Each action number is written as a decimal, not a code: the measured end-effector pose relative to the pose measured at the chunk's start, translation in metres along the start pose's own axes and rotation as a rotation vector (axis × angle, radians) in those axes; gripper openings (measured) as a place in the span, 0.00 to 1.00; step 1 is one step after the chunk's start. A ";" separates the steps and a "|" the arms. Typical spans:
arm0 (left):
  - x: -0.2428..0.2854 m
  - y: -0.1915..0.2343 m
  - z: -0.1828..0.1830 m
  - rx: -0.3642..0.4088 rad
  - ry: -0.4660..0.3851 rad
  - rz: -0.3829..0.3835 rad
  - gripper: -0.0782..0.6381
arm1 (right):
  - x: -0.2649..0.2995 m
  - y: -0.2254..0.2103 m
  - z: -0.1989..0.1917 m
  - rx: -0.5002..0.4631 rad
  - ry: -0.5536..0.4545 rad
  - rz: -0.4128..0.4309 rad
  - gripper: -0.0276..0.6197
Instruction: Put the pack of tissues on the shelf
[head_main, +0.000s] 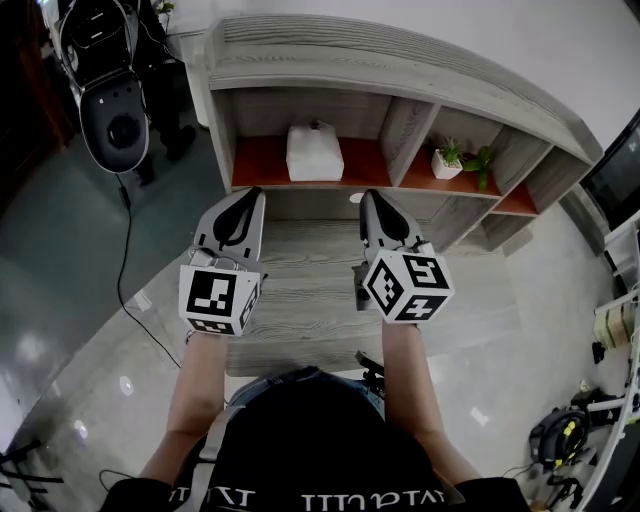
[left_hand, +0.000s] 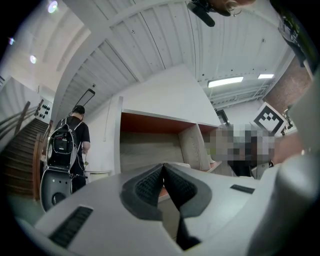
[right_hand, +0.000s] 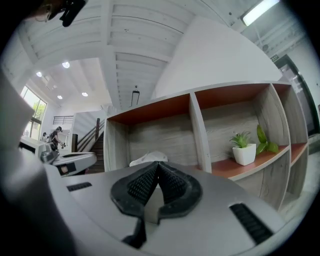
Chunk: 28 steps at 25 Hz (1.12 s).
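Observation:
The white pack of tissues (head_main: 314, 152) lies on the red-brown board of the shelf's (head_main: 400, 75) left compartment; in the right gripper view its top (right_hand: 149, 158) peeks over the jaws. My left gripper (head_main: 251, 191) and right gripper (head_main: 366, 194) hover side by side in front of the shelf, short of the pack. Both are shut with nothing between the pads. In the left gripper view the shut tips (left_hand: 163, 166) point at the left compartment. In the right gripper view the shut tips (right_hand: 158, 164) point at the pack.
A small potted plant (head_main: 447, 160) stands in the middle compartment, with green leaves (head_main: 482, 162) beside it. A grey upright divider (head_main: 405, 135) separates it from the pack's compartment. A white-and-black machine (head_main: 105, 70) with a cable stands on the floor at the left. Equipment clutters the right edge.

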<state>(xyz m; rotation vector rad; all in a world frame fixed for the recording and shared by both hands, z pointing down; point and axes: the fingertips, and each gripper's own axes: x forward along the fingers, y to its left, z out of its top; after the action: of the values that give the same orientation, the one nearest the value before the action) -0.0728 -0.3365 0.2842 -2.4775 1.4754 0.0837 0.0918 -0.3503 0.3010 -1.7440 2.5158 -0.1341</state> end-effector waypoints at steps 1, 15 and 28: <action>0.000 0.001 0.000 0.000 0.000 0.002 0.13 | -0.001 -0.001 0.002 -0.013 -0.005 -0.004 0.07; 0.001 0.022 -0.001 -0.019 -0.006 0.051 0.13 | -0.017 -0.013 0.026 -0.265 -0.133 -0.079 0.07; -0.004 0.038 0.001 -0.030 -0.020 0.098 0.13 | -0.025 -0.015 0.032 -0.350 -0.164 -0.070 0.07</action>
<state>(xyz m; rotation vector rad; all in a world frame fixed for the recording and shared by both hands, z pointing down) -0.1077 -0.3504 0.2770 -2.4193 1.5974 0.1496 0.1181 -0.3328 0.2716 -1.8695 2.4723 0.4539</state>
